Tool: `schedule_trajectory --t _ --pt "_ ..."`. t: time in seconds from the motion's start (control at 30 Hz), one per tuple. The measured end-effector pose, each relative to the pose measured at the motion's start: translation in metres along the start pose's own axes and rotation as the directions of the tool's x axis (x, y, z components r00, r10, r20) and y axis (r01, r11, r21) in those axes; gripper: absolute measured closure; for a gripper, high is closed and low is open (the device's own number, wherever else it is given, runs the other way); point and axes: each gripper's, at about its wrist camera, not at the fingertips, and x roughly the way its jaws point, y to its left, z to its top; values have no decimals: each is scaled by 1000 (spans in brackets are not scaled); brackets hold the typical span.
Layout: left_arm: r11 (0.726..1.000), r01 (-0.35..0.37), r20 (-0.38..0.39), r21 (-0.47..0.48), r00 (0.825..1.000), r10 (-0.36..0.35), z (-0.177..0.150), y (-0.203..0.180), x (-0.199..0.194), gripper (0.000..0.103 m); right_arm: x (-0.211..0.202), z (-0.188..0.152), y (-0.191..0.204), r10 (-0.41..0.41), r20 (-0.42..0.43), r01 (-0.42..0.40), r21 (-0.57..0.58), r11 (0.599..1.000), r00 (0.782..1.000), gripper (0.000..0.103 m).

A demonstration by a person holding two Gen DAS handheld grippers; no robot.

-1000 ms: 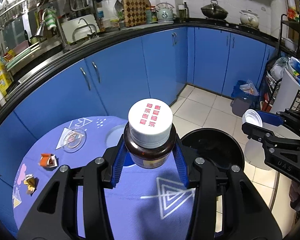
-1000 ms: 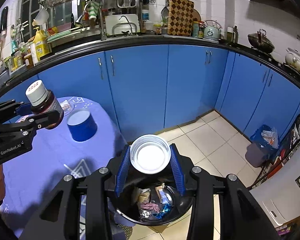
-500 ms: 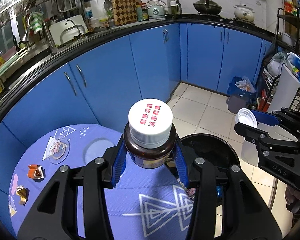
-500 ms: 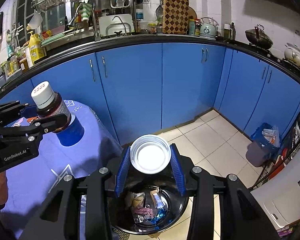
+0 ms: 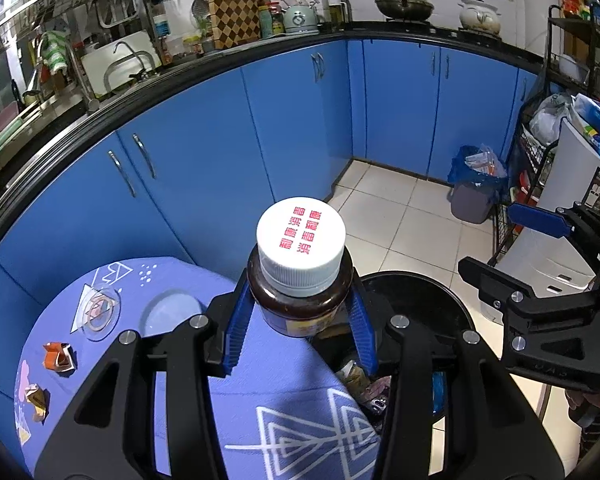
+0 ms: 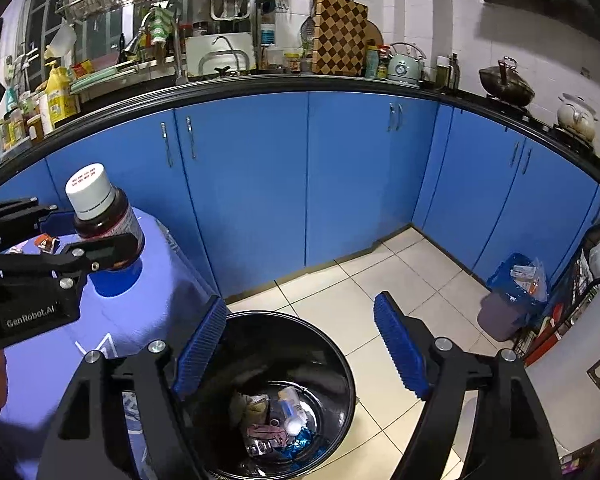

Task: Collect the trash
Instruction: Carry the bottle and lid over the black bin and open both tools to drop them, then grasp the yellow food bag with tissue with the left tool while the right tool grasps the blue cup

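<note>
I am holding a brown bottle [image 5: 300, 292] with a white cap upright in my left gripper [image 5: 298, 322], its blue pads pressing on either side of the glass body; the bottle is hanging over the edge of the blue table [image 5: 236, 412], just beside the black trash bin [image 6: 296, 392] on the tiled floor; to drop it well, I am judging that the left gripper should be travelling further right until the bottle is sitting fully over the bin's mouth, then lowering before letting go, since glass falling from height could crack or bounce out; my right gripper [image 6: 300, 344] is hovering directly above the bin with its jaws spread wide and nothing between them, angled downward toward the wrappers and scraps already lying inside, and it should be clearing aside to make room; crumpled wrappers [image 5: 48, 376] are waiting on the far left of the table, well apart from the bin.
</note>
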Motion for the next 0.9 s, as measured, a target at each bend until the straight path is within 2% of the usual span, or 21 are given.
schedule_trajectory --t 0.4,0.47,0.53,0.63,0.9 --pt "997 52 -6 51 999 -52 12 -38 17 56 -5 -11 -36 -60 -5 60 35 998 998 29" --pt "997 50 0 59 999 -50 14 -44 18 50 -5 -12 -40 -65 -7 65 39 997 998 29" --pt "997 45 14 67 999 -46 16 -47 17 32 -5 -14 -42 -70 -8 70 41 997 998 29" --pt "998 19 42 68 999 -22 19 -51 15 19 -4 -16 -46 -67 -9 67 53 996 998 29" --pt "999 4 26 49 1000 -6 18 -42 17 19 -4 -17 -42 -59 -10 60 53 997 998 29"
